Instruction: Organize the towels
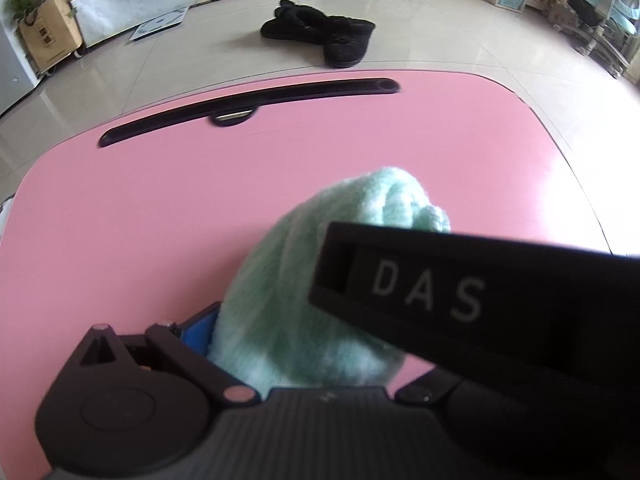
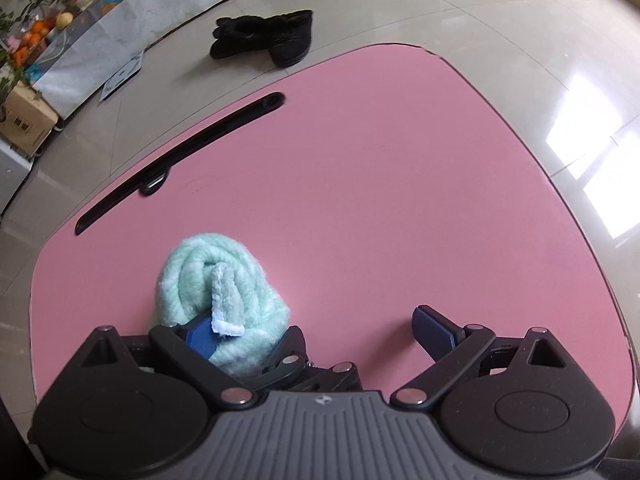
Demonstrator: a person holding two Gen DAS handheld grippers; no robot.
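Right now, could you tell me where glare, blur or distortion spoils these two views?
Left wrist view: fisheye bows the pink table; the near black bar is blurred. Right wrist view: window glare whitens the floor; the green towel stays sharp.

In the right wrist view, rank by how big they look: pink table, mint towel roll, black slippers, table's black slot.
1. pink table
2. mint towel roll
3. black slot and black slippers: too close to rank, and the slippers lie farther off on the floor.
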